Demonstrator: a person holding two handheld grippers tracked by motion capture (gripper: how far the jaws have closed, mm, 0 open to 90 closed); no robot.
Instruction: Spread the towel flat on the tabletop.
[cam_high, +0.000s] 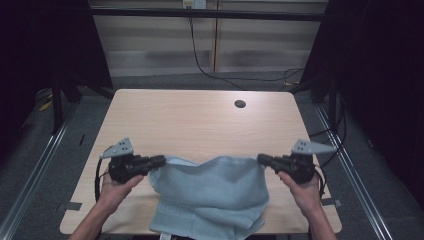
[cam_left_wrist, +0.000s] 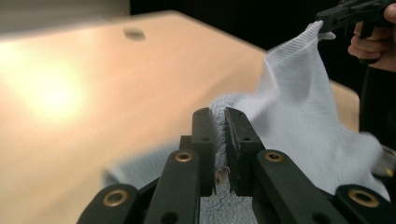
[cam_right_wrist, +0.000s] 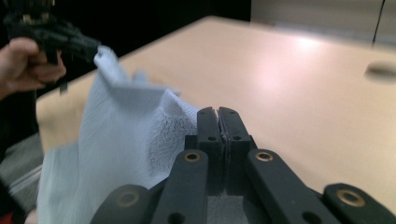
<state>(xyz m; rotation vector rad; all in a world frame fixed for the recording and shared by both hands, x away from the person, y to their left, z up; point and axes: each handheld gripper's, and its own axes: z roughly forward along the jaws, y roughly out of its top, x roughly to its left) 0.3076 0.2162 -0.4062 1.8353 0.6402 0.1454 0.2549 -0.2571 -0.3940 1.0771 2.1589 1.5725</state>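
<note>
Towel pinched at two corners, held up over the near edge of the tabletop

Grip comes first for us: the left hand-held gripper (cam_high: 159, 160) has its jaws clamped on one upper corner of the light blue towel (cam_high: 210, 192), and the right hand-held gripper (cam_high: 262, 159) is closed tight on the opposite corner, so the cloth sags between them with its lower part draped on the tabletop (cam_high: 200, 120) and over its near edge. We judge the bites thin: in the left gripper view only a narrow strip of terry sits between the pads (cam_left_wrist: 232, 135). If we pull the hands apart too hard, or unevenly, a corner could slip free and the towel would slide off the near edge.
</note>
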